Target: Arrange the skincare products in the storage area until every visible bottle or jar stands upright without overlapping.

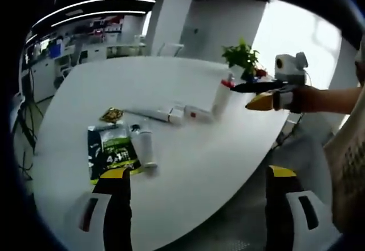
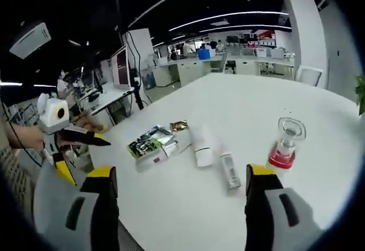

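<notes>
A bottle [image 1: 222, 97] with a clear cap and red band stands upright on the white table [image 1: 199, 154]. Left of it lie a small white box [image 1: 197, 114], a long white tube [image 1: 149, 114] and a white bottle [image 1: 146, 147] with a dark cap. My left gripper [image 1: 198, 173] is open above the near table edge, holding nothing. My right gripper [image 1: 248, 96] hovers just right of the upright bottle, jaws apart. In the right gripper view the upright bottle [image 2: 285, 145], a lying tube [image 2: 230, 170] and the lying white bottle [image 2: 201, 145] sit ahead of my open right gripper [image 2: 181, 172]. My left gripper [image 2: 80, 154] hovers at the left.
A green-black sachet [image 1: 111, 154] and a gold packet [image 1: 112, 114] lie flat by the lying bottle. A potted plant [image 1: 242, 57] stands behind the upright bottle. The table's curved edge [image 1: 239, 177] runs close by. Desks and chairs [image 2: 228, 63] lie beyond the table's far side.
</notes>
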The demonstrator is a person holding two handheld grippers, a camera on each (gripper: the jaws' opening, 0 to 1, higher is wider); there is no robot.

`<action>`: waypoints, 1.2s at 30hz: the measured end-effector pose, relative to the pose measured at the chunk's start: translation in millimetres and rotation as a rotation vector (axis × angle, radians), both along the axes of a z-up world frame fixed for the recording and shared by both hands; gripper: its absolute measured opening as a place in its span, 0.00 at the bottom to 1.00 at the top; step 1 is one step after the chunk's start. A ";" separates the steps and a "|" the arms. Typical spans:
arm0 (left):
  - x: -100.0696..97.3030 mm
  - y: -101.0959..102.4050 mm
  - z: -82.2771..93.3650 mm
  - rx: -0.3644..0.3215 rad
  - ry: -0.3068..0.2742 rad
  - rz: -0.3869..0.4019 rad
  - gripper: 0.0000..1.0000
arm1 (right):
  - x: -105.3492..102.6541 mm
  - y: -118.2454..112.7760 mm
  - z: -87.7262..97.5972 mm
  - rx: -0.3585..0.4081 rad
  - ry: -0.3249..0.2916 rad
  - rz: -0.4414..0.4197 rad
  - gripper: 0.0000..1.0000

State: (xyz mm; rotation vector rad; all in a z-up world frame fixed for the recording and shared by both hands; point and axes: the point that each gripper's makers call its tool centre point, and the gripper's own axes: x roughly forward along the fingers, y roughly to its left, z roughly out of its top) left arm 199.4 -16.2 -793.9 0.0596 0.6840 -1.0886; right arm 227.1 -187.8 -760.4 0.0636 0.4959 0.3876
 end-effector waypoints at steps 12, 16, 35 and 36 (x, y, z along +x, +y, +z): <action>2.6 2.6 3.2 -0.042 0.023 0.028 0.95 | 60.0 18.6 -9.1 -0.028 0.041 0.076 0.95; 1.3 2.2 2.7 -0.033 0.024 0.026 0.95 | 73.2 24.4 -18.5 -0.056 0.065 0.103 0.93; -4.8 1.3 0.3 -0.015 0.057 0.017 0.95 | 117.8 33.0 -52.7 -0.135 0.125 0.139 0.79; -5.4 1.2 -0.5 -0.011 0.058 0.013 0.95 | 121.7 32.7 -55.6 -0.147 0.132 0.133 0.77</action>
